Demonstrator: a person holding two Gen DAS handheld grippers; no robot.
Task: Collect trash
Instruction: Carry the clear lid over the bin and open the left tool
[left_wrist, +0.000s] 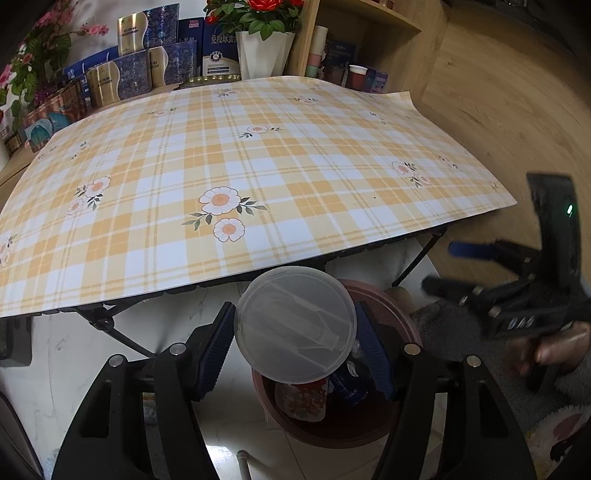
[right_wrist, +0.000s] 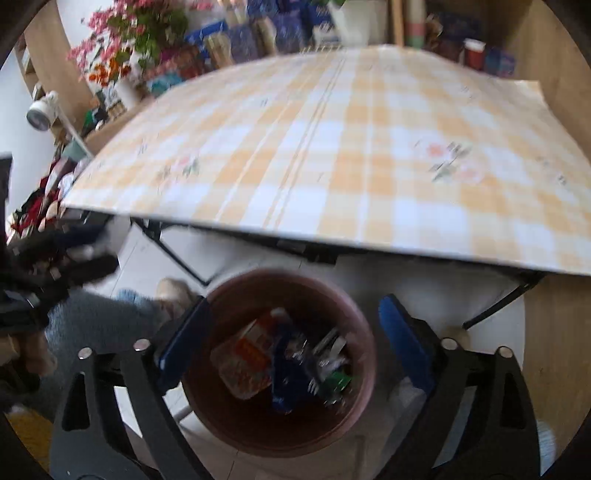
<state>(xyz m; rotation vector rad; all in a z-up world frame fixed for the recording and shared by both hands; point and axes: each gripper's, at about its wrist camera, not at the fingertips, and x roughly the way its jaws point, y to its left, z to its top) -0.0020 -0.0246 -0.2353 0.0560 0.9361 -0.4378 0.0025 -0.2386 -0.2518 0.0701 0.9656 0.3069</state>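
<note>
Tabletop (left_wrist: 258, 166) on black folding legs, covered edge to edge by yellow-white plaid cloth with flower print. Pale tile floor (left_wrist: 74, 369) below near edge. Brown round bin (right_wrist: 280, 295) stands on floor just in front of tabletop edge, wrappers inside. Grey rug (left_wrist: 443, 325) beside bin.

One clear plastic lid (left_wrist: 295, 325); one brown bin (right_wrist: 280, 362); one plaid-covered table (left_wrist: 240, 177); two grippers: left (left_wrist: 295, 347), right (right_wrist: 295, 347); one white flower pot (left_wrist: 263, 53).

The bin (right_wrist: 280, 363) mouth lies open below; the counter (right_wrist: 332, 166) edge overhangs just behind it.
</note>
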